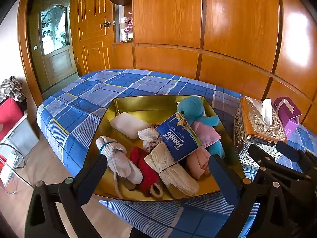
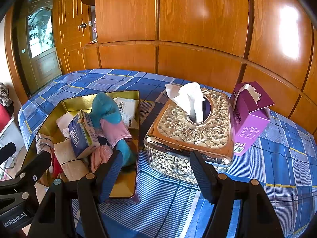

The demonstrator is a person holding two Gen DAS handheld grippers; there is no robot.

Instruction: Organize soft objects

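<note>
Open hand-held gripper (image 1: 158, 176), Tempo tissue pack (image 1: 178, 136)

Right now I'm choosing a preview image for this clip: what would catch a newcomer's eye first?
Probably the shiny gold tin tray on the blue plaid bedspread, heaped with soft things: a turquoise plush toy lying at its far right and a blue Tempo tissue pack propped on the pile. Just right of the tray stands an ornate embossed metal tissue box with a white tissue sticking up, and behind it a torn-open purple carton.
</note>
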